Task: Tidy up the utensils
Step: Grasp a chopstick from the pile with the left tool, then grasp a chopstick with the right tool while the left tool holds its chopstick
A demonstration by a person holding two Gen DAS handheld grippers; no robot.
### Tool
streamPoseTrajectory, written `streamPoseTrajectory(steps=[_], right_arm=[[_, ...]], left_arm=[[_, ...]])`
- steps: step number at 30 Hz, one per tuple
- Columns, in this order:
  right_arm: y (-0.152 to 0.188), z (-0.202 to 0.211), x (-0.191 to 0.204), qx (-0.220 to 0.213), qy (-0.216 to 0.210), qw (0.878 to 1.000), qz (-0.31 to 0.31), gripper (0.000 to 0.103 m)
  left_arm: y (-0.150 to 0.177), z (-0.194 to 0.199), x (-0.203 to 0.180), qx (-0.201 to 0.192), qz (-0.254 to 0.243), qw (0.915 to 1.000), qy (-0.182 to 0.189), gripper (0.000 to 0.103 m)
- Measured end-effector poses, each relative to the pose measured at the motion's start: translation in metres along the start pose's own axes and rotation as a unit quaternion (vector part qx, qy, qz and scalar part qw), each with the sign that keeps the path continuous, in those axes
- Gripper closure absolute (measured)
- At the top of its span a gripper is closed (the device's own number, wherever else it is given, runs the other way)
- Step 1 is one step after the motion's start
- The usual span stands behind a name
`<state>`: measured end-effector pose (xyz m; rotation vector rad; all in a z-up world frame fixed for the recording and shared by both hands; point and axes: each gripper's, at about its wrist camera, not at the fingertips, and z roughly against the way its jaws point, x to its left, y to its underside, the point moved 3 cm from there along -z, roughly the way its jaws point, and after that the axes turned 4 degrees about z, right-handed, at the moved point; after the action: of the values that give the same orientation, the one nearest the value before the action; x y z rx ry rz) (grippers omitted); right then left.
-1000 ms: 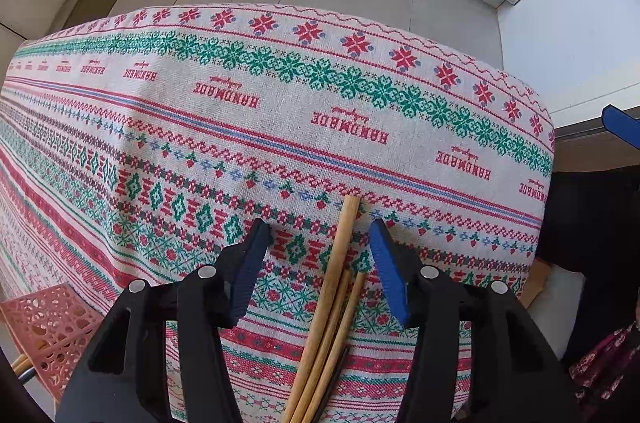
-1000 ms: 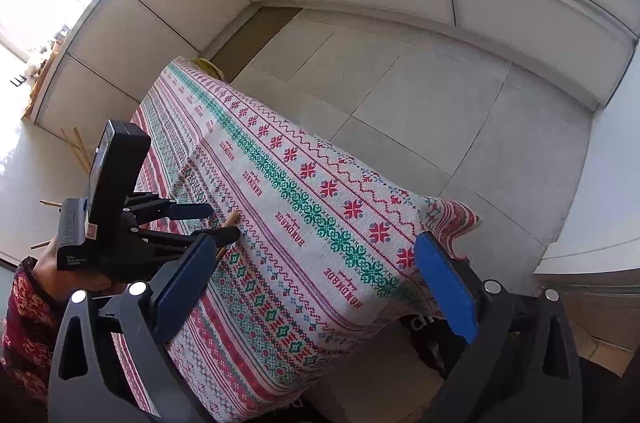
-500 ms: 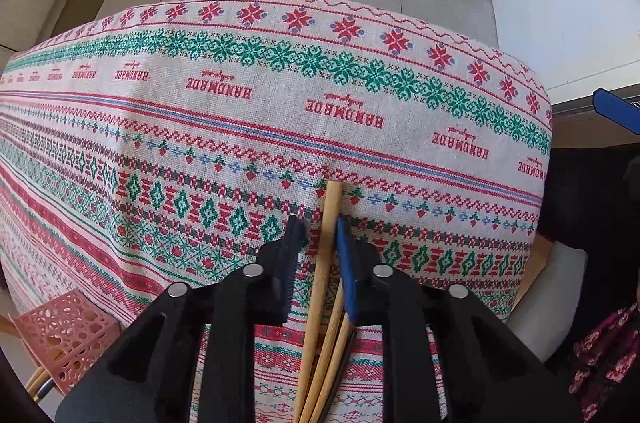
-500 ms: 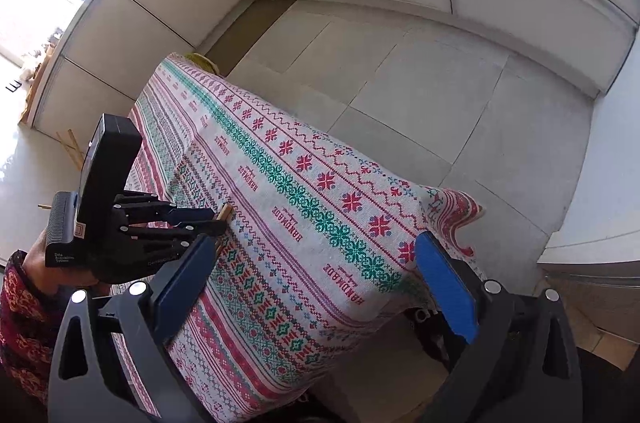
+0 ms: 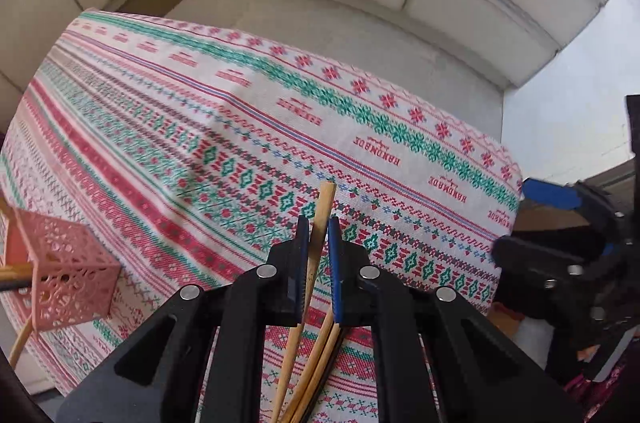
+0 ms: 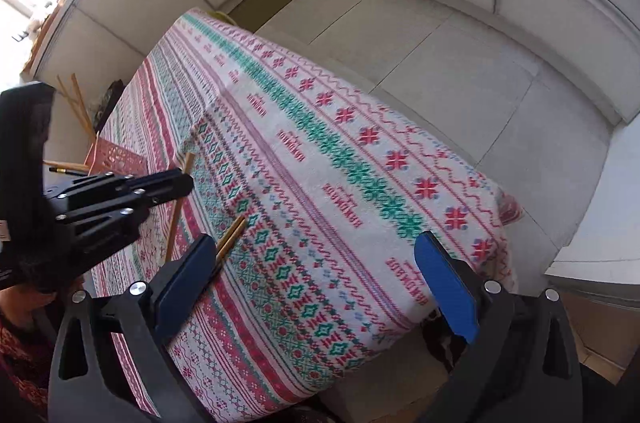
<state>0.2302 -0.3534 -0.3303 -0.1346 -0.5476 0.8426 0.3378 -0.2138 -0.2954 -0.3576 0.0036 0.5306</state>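
Lifted chopstick, clamped in left claw

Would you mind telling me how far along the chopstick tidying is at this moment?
Done: some sticks already stand in the pink holder. In hand: the left gripper is shut on one wooden chopstick, lifted off the tablecloth. Left: the other chopsticks lying on the cloth; the right gripper is open and empty.

My left gripper points steeply downward with jaws clamped shut, apparently gripping, while my right gripper stands wide open.
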Motion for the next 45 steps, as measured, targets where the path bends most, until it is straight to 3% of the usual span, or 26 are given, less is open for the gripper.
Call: streamPoseTrajectory(steps=[2,4,6,9,11,13,17,24,26,36,45], right_arm=[[-0.002,-0.007,0.013,0.008,-0.004,1.000,0.005,0.009],[-0.003,-0.017,0.023,0.023,0.001,1.000,0.008,0.020],[-0.004,-0.031,0.028,0.047,0.013,0.999,0.000,0.043],[-0.002,-0.060,0.030,0.099,0.032,0.994,-0.016,0.068],[-0.006,-0.060,0.038,0.083,0.048,0.995,-0.007,0.071],[-0.006,-0.071,0.048,0.113,0.040,0.993,-0.009,0.077],[-0.004,-0.079,0.064,0.142,0.048,0.989,-0.012,0.082],[-0.006,-0.091,0.083,0.177,0.091,0.980,-0.005,0.082],[-0.006,-0.094,0.086,0.194,0.084,0.977,-0.013,0.081],[-0.010,-0.089,0.074,0.200,0.055,0.976,-0.060,0.080],[-0.006,-0.095,0.081,0.208,0.077,0.971,-0.084,0.076]], left_arm=[[0.010,0.028,0.013,-0.040,0.027,0.9988,0.001,0.094],[0.022,0.058,0.027,-0.082,0.061,0.9948,-0.003,0.094],[0.035,0.083,0.036,-0.118,0.087,0.9892,-0.010,0.094],[0.050,0.113,0.034,-0.156,0.099,0.9825,-0.024,0.095],[0.057,0.132,0.035,-0.178,0.105,0.9778,-0.034,0.095],[0.064,0.144,0.034,-0.197,0.106,0.9739,-0.035,0.095],[0.072,0.152,0.036,-0.210,0.116,0.9701,-0.039,0.095],[0.075,0.165,0.039,-0.227,0.130,0.9644,-0.040,0.096],[0.076,0.170,0.038,-0.234,0.131,0.9626,-0.040,0.096],[0.077,0.177,0.038,-0.245,0.132,0.9595,-0.043,0.096],[0.077,0.179,0.036,-0.250,0.129,0.9585,-0.048,0.096]])
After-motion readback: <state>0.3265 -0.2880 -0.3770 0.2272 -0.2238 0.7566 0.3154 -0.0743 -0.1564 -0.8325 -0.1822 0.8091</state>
